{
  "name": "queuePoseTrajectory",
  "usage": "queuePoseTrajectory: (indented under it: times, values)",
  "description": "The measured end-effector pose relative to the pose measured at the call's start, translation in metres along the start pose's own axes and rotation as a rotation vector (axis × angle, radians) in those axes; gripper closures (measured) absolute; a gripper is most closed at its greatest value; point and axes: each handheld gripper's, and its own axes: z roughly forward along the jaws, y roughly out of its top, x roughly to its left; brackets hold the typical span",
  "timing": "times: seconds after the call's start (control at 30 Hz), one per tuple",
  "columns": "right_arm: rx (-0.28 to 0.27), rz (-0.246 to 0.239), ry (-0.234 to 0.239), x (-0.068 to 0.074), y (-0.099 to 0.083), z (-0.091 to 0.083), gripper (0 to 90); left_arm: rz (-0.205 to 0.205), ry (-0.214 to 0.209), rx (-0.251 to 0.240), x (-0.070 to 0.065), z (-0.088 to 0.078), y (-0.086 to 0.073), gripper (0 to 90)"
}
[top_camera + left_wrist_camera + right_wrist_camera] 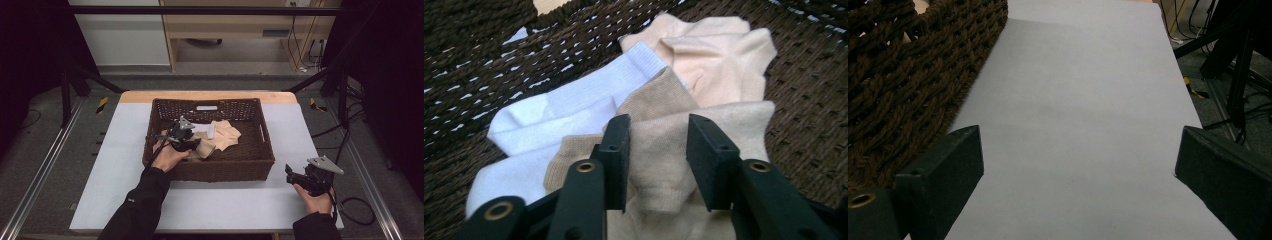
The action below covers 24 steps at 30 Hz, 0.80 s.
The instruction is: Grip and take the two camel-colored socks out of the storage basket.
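A dark wicker basket [220,169] stands on the table and holds a few socks. A tan sock [659,160] lies on top of a white sock [559,107], with a peach sock [716,60] behind them. My left gripper [658,125] is down inside the basket, and its jaws stand on either side of a fold of the tan sock without pinching it. From above, the left gripper [194,143] is at the basket's left half, over the tan sock [206,149]. My right gripper [290,174] rests open on the table, right of the basket, with nothing between its jaws.
The pale grey table [225,202] has free room in front of and right of the basket. In the right gripper view the basket wall [898,75] is at the left of the right gripper [1078,145]. Metal rails and cables lie on the floor beside the table.
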Motion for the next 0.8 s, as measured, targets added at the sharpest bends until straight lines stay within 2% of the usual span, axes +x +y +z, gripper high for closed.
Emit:
queuePoseTrajectory:
  times: [0.17, 0.23, 0.27, 0.37, 0.47, 0.6, 0.63, 0.67, 0.77, 0.8]
  values:
    - [-0.002, -0.001, 0.001, 0.0, 0.0, 0.0, 5.9, -0.014, -0.023, 0.024, 0.003, 0.002, 0.0, 70.9]
    - [0.0, -0.003, 0.001, 0.0, 0.0, 0.0, 5.9, -0.019, -0.037, 0.039, 0.003, 0.002, 0.0, 77.1]
    - [0.0, -0.003, 0.001, 0.0, 0.0, 0.0, 5.9, -0.019, -0.037, 0.039, 0.003, 0.002, 0.0, 83.0]
    - [0.002, 0.0, -0.002, 0.0, 0.0, 0.0, 5.9, -0.015, -0.043, 0.049, 0.004, 0.002, 0.0, 87.7]
    - [0.0, 0.0, -0.003, -0.001, 0.0, 0.0, 6.0, -0.015, -0.053, 0.045, 0.005, 0.0, 0.001, 88.4]
    - [0.001, 0.001, -0.004, -0.001, 0.0, 0.0, 6.0, -0.021, -0.073, 0.01, 0.007, -0.004, 0.002, 88.6]
    - [0.001, -0.002, -0.005, -0.001, 0.0, 0.0, 6.0, -0.043, -0.093, -0.029, 0.01, -0.009, 0.002, 88.7]
    - [0.0, -0.003, -0.006, -0.001, 0.0, 0.0, 6.0, -0.049, -0.097, -0.048, 0.011, -0.011, 0.003, 88.7]
    - [-0.001, -0.003, -0.006, -0.001, 0.0, 0.0, 6.0, -0.052, -0.104, -0.105, 0.013, -0.018, 0.004, 88.7]
    - [-0.001, -0.003, -0.006, -0.002, 0.0, 0.0, 6.0, -0.052, -0.104, -0.105, 0.013, -0.018, 0.004, 88.7]
